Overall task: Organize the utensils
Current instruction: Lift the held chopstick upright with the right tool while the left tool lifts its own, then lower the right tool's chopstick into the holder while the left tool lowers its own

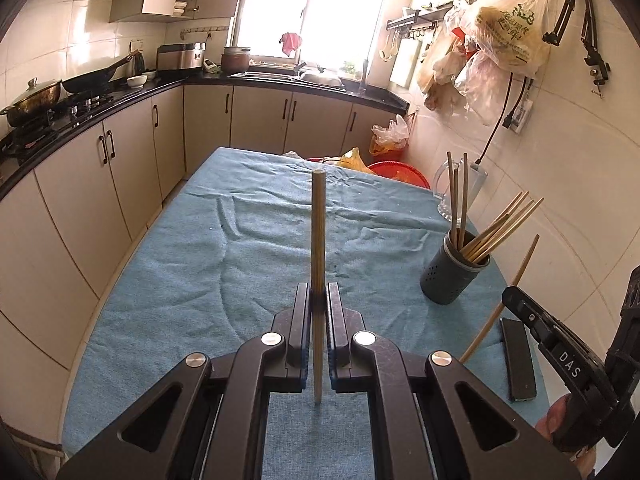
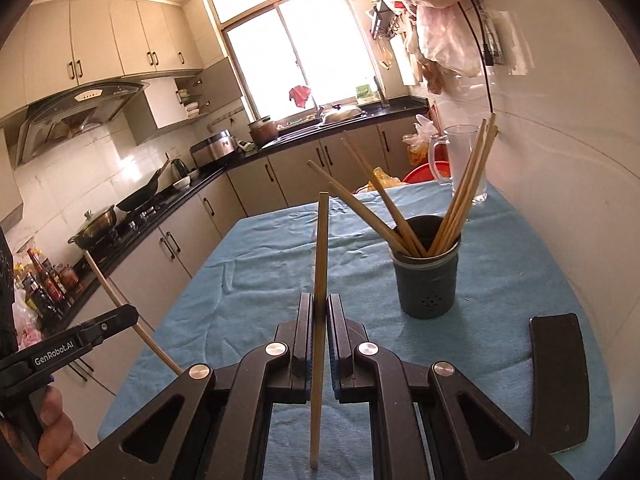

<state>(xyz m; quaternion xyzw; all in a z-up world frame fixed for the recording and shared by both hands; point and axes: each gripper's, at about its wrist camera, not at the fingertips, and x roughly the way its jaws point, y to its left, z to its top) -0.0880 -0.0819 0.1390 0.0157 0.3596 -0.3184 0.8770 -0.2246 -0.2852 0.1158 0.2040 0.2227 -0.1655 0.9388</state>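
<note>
Left gripper (image 1: 319, 300) and right gripper (image 2: 319, 308) each clamp one upright chopstick (image 1: 318, 240). The crowded chopstick holder (image 2: 429, 276) stands at two o'clock; its splayed sticks could deflect an insertion.

Left gripper (image 1: 319, 300) and right gripper (image 2: 319, 312) both clamped.

- A bright window (image 1: 312, 8) fills the top centre of the frame, washed out by daylight (a red cloth (image 1: 291, 42) hangs at its sill).
- White tiled walls (image 1: 560, 184) run down the right side.
- Beige cabinets (image 1: 132, 160) under a black countertop (image 1: 168, 86) curve along the left and back.
- Upper cabinets (image 2: 100, 40) and a range hood (image 2: 76, 120) sit upper left.
- Plastic bags (image 1: 508, 28) hang from a wall rack (image 1: 424, 18), upper right.
- A red basin (image 1: 396, 174), possibly on the floor, shows mid-frame.
</note>
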